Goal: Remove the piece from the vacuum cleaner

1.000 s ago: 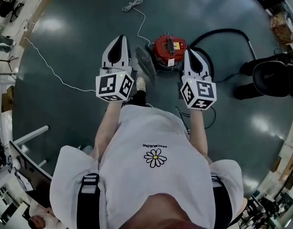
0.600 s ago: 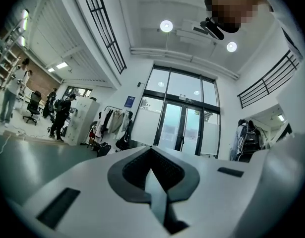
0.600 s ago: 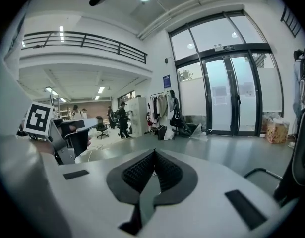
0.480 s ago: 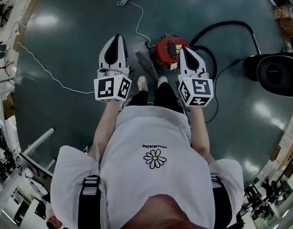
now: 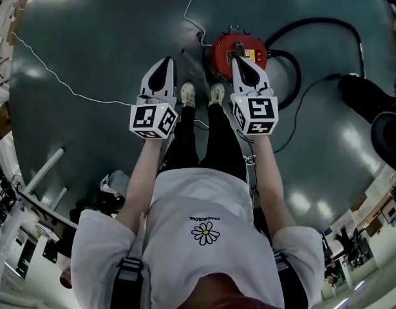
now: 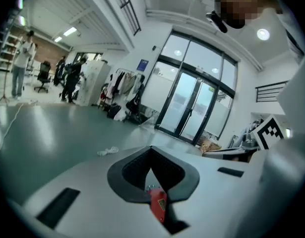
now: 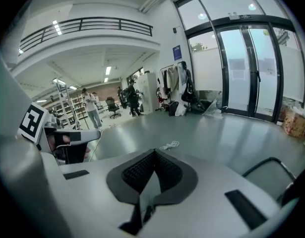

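A round red vacuum cleaner (image 5: 239, 51) stands on the grey-green floor just ahead of the person's shoes (image 5: 188, 94). Its black hose (image 5: 294, 69) loops off to the right. In the head view my right gripper (image 5: 237, 60) reaches over the cleaner's near edge, jaws shut and empty. My left gripper (image 5: 165, 62) hangs to the left of the cleaner, apart from it, also shut and empty. In the left gripper view the pads meet at the tip (image 6: 151, 148), and a strip of the red cleaner (image 6: 158, 205) shows under them. The right gripper view shows its jaws (image 7: 154, 151) closed, with the hose (image 7: 269, 165) beside them.
A thin white cord (image 5: 56, 76) runs across the floor from the left and up past the cleaner, with a coil (image 7: 168, 146) lying ahead. Another person's dark legs (image 5: 371, 102) stand at the right. Shelving and furniture ring the edges of the hall; glass doors (image 6: 192, 108) lie ahead.
Both grippers have sunk toward the floor. The person has stepped up to the cleaner, so the right gripper now overlaps its near edge. Both jaws have stayed shut.
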Demonstrator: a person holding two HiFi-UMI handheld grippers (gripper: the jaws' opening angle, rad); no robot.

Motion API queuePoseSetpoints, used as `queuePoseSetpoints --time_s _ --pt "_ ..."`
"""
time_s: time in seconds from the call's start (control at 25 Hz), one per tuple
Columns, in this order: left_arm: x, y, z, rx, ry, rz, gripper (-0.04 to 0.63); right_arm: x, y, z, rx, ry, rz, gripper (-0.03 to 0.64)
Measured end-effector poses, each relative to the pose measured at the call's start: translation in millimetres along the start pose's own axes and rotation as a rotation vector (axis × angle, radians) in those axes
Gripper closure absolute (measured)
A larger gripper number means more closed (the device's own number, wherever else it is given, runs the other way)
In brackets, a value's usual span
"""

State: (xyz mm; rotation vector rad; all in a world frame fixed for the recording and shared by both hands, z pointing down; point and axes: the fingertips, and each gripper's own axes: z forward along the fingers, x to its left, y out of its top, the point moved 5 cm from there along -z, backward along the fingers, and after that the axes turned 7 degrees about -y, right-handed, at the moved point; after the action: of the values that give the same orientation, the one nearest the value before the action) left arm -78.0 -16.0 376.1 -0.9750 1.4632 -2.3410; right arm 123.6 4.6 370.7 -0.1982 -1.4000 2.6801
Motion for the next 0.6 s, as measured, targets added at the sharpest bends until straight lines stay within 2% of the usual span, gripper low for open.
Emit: queuePoseSetpoints --time_s 0.12,0.16,0.2,0.32,0.52,0.6 --pt "28 -74 30 0.128 0.053 -0.123 0.607 -2 -49 41 0.068 0.028 -0.024 0.612" --pt "37 -99 41 0.175 0.063 -0.180 0.526 -3 -65 55 0.088 0.035 -0.037 0.612" --pt "48 -124 52 0.224 0.076 -0.240 0.473 -2 -80 68 0.105 0.042 -0.052 0.612" --pt "80 -186 74 0.342 0.160 -0.355 0.417 3 -115 99 0.144 0.059 -0.114 0.612" --pt "103 -247 94 0.506 0.273 -0.529 0.400 11 -152 133 0.216 0.095 -0.214 0.612" --pt "103 -259 101 0.530 0.297 -0.593 0.399 12 -161 143 0.235 0.098 -0.239 0.612"
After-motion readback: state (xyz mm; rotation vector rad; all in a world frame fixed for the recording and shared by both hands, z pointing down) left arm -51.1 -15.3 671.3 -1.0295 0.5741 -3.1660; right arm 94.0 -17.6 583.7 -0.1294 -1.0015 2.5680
